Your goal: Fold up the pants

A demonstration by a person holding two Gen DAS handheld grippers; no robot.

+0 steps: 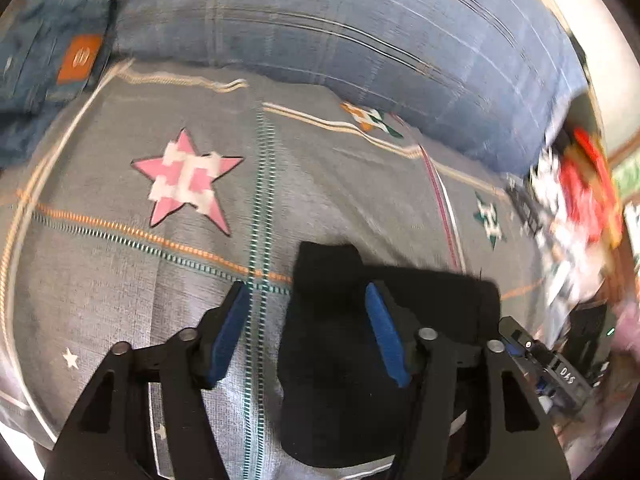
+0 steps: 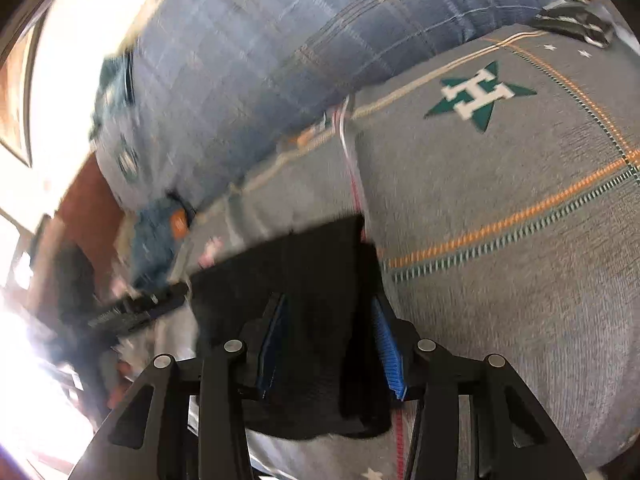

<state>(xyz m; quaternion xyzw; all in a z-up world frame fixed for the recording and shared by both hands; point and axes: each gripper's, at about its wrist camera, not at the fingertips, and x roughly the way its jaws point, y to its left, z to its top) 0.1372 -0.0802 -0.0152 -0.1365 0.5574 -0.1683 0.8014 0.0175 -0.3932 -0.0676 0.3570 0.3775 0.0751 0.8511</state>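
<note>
The left gripper point(image 1: 306, 300) hangs open above the bedspread point(image 1: 120, 280), its fingers apart, the folded black pants point(image 1: 340, 380) lying partly between them. The right gripper point(image 2: 330, 316) is open too, straddling the pants point(image 2: 288, 280). A blue blanket point(image 1: 360, 32) lies beyond.

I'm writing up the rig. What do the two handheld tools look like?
Both match: the left tool and the right tool have matte black angular linkage arms with round silver pivot pins and triangular cutouts, and ridged blue pads line the fingers. No cables or sleeves are visible.
</note>
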